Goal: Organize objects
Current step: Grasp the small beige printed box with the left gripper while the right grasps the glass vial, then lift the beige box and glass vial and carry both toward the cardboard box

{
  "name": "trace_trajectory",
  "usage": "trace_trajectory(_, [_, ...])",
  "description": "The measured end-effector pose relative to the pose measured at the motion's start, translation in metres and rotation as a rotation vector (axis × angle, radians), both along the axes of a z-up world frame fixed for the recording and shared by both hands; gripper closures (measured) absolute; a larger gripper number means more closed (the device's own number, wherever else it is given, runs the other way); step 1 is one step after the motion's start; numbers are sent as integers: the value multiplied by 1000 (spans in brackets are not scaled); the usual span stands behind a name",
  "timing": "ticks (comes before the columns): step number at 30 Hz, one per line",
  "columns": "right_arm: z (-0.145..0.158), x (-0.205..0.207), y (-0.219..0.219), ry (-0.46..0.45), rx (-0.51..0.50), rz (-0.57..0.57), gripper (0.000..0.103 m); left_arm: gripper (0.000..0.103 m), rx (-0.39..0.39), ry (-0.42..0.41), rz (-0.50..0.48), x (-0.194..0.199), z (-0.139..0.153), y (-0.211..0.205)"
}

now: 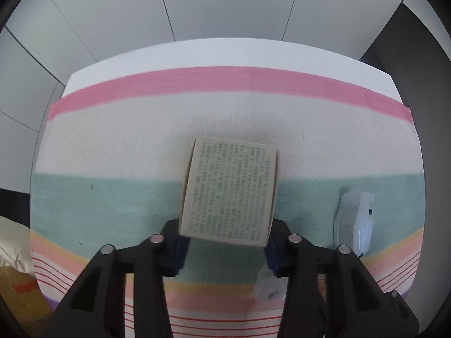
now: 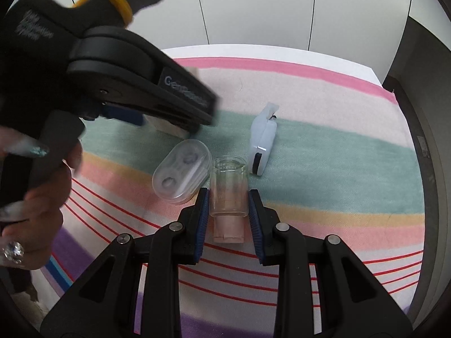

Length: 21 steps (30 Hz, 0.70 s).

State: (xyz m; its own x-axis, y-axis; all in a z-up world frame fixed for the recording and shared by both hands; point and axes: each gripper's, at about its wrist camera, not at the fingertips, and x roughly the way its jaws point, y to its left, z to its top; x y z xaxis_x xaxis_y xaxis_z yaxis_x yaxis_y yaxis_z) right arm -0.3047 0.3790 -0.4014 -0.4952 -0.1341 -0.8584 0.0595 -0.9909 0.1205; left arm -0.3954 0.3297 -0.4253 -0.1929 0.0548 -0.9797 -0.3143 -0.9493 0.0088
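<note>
A beige cardboard box (image 1: 229,190) printed with dense small text sits pinched between the blue pads of the left gripper (image 1: 225,239), its printed face turned up toward the camera and its far end reaching forward past the fingertips over the striped cloth (image 1: 112,197); whether it rests on the cloth or is lifted off it cannot be told. To the right of that claw lies a white plastic case (image 1: 355,219), and just below the right finger a blurred clear item (image 1: 269,290) shows only partly. A small clear glass jar (image 2: 229,188) stands between the fingers of the right gripper (image 2: 229,211), both blue pads (image 2: 202,219) pressed against its sides, with a pinkish stopper-like piece (image 2: 229,232) at its near end. Just left of the jar, ahead of the left finger, lies a clear oval contact-lens case (image 2: 183,170); ahead and to the right lies the white plastic case (image 2: 263,143). At far left the person's left hand (image 2: 42,202), with long decorated nails, grips the other tool's handle.
</note>
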Motion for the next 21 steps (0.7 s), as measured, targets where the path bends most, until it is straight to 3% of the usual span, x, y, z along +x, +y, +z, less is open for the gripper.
trace_trajectory(9, [5, 2, 0, -17, -21, -25, 74, 59, -30, 40, -21, 10, 13, -12])
trace_trajectory(21, [30, 0, 13, -43, -27, -85, 75, 59, -49, 127, -49, 33, 64, -37])
